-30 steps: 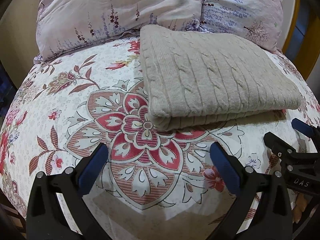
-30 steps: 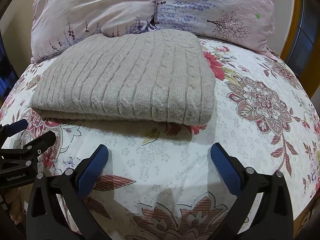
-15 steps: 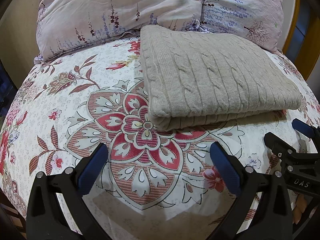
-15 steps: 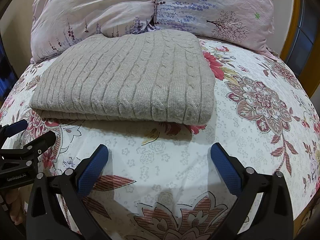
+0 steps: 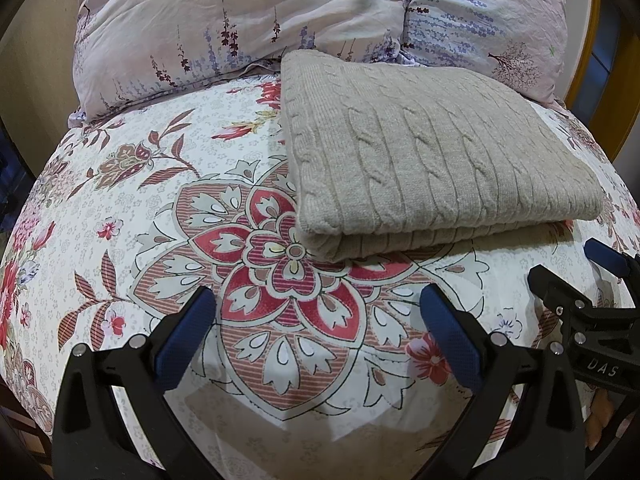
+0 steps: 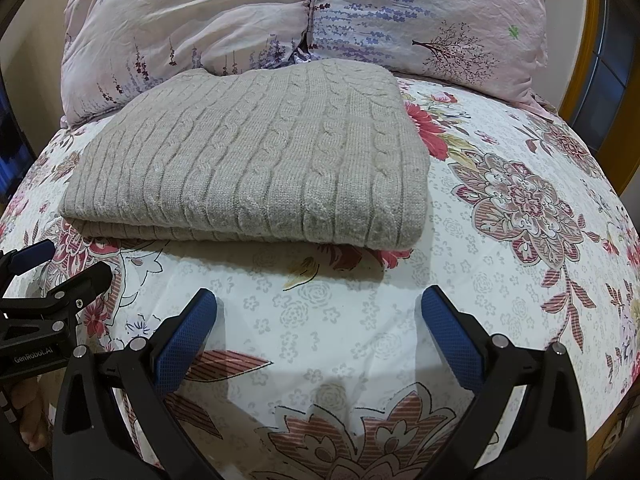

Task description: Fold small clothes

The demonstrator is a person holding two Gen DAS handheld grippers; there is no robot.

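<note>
A beige cable-knit sweater (image 5: 432, 160) lies folded in a neat rectangle on the floral bedsheet (image 5: 160, 208); it also shows in the right wrist view (image 6: 260, 164). My left gripper (image 5: 316, 320) is open and empty, hovering over the sheet in front of the sweater's left corner. My right gripper (image 6: 318, 318) is open and empty, in front of the sweater's near edge. Each gripper shows at the edge of the other's view: the right one (image 5: 580, 276), the left one (image 6: 56, 268).
Two pale pink floral pillows (image 5: 248, 20) (image 6: 432, 20) lie against the head of the bed behind the sweater. A yellow wooden frame (image 6: 580, 60) stands at the right. The bed's edge drops off at left and right.
</note>
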